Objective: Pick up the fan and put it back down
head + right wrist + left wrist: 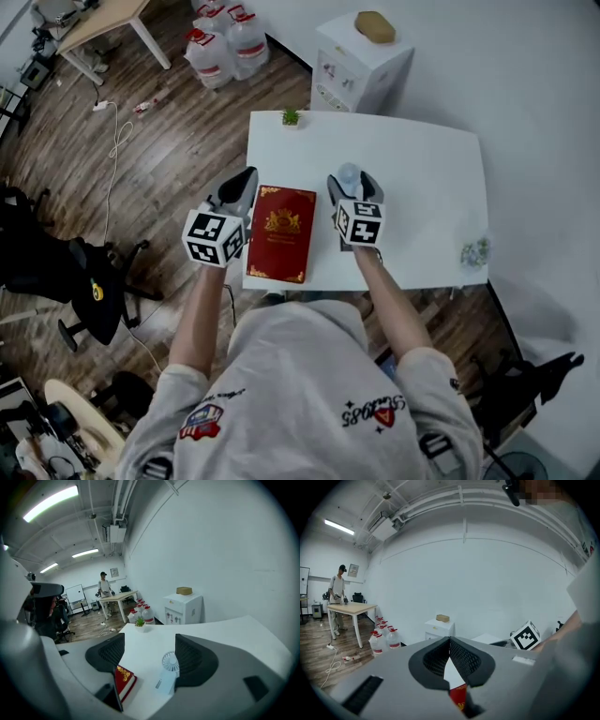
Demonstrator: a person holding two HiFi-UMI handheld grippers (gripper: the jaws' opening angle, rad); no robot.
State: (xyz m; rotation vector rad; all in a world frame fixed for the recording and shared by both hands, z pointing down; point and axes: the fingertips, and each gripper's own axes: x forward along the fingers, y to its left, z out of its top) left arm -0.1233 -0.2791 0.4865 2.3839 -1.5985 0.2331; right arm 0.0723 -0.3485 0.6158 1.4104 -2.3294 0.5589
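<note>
A small pale-blue handheld fan [168, 667] lies flat on the white table [431, 178], its round head pointing away from me. My right gripper [149, 648] is open and hovers over it, and the fan lies between the jaws, close to the right one. From the head view only the fan's head [348, 172] shows between the right gripper's [353, 182] jaws. My left gripper [246, 180] is shut and empty, held over the table's left edge beside a red book [280, 234]. In the left gripper view the left gripper's [450, 644] jaws meet at the tips.
The red book [124, 679] lies left of the fan. A small potted plant [291, 117] stands at the table's far edge, a small glass ornament [475, 252] near its right edge. Behind the table are a white cabinet [361, 61] and water jugs [225, 42]. An office chair [66, 272] stands to the left.
</note>
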